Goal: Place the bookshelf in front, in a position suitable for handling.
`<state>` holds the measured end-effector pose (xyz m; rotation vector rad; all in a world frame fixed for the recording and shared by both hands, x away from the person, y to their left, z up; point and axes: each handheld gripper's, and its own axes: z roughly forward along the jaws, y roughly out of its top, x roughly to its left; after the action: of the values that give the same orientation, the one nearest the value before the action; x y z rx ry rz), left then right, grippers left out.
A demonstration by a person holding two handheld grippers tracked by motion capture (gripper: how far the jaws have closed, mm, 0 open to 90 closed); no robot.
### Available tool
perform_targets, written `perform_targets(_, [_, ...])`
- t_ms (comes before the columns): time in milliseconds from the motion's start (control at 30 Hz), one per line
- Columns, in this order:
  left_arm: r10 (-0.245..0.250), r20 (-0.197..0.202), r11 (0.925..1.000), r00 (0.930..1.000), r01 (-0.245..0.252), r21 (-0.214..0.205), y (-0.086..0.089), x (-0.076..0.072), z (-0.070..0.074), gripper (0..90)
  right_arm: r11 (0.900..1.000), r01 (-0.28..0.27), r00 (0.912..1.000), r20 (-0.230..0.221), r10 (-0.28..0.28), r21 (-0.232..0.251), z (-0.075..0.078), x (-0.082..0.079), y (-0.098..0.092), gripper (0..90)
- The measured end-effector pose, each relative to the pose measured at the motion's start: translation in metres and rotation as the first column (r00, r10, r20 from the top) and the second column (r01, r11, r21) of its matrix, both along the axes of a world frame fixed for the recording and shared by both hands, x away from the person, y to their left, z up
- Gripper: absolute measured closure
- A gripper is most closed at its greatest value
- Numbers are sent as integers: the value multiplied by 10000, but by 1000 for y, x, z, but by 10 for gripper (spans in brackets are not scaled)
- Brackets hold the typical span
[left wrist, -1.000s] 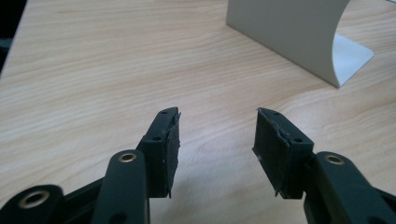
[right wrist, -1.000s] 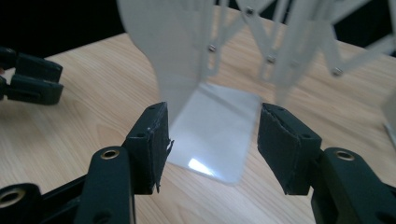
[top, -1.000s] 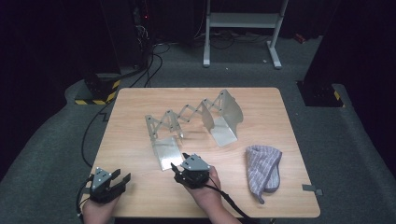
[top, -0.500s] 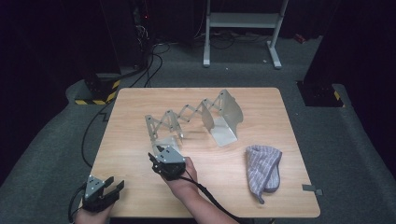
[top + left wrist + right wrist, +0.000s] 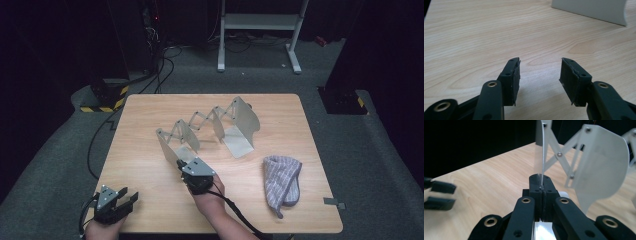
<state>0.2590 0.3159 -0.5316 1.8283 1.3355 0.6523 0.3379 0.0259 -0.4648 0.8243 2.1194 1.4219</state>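
The right gripper (image 5: 541, 185), whose jaws have just been closing, pinches the thin near end plate of the grey metal accordion-style expanding bookend rack (image 5: 210, 129), which stretches away beyond its tips. The left gripper (image 5: 539, 75) rests spread with nothing between its jaws, the pale wooden table (image 5: 474, 37) beneath them.

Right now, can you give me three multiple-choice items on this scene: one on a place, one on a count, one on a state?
1. Where does the cloth lie on the table?
A. far left corner
B. near right part
C. under the rack

2. How many upright plates has the rack?
A. two
B. three
C. five

3. How is the right gripper?
A. open above the cloth
B. shut on a rack plate
C. lying on the floor

Answers: 1 B, the high view shows it near the right edge. 2 B, three plates joined by scissor links. 3 B, its jaws pinch the plate's edge.
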Motion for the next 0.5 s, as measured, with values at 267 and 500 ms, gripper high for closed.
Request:
perform_targets(267, [-837, 97, 9965, 9964, 838, -4, -25, 13, 2, 492, 10000, -62, 9998, 181, 61, 42, -1, -34, -49, 878])
perform_targets(500, [-1821, 341, 9827, 9827, 1830, -279, -60, 34, 5, 465, 9986, 518, 9980, 347, -521, 85, -3, -50, -79, 823])
